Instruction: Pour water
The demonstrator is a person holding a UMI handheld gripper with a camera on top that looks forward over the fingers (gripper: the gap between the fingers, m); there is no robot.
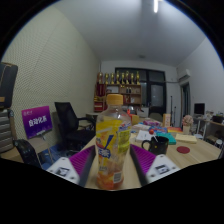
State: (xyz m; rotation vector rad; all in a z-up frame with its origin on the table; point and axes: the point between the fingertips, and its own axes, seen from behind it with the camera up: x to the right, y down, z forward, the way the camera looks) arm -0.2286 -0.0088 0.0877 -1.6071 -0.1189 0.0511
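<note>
A clear plastic bottle (113, 138) with an orange cap, a yellow label and orange-yellow liquid stands upright between my fingers. My gripper (115, 160) is shut on the bottle's lower part. The left purple pad (74, 165) and the right purple pad (160, 163) press on its two sides. The wooden table (198, 152) lies below and beyond the bottle. I cannot tell whether the bottle's base touches the table.
A black cup (158, 146) stands on the table just right of the bottle, with a small red disc (183, 150) further right. A purple sign (37, 120) and a black office chair (70, 125) are at the left. Shelves (120, 90) line the far wall.
</note>
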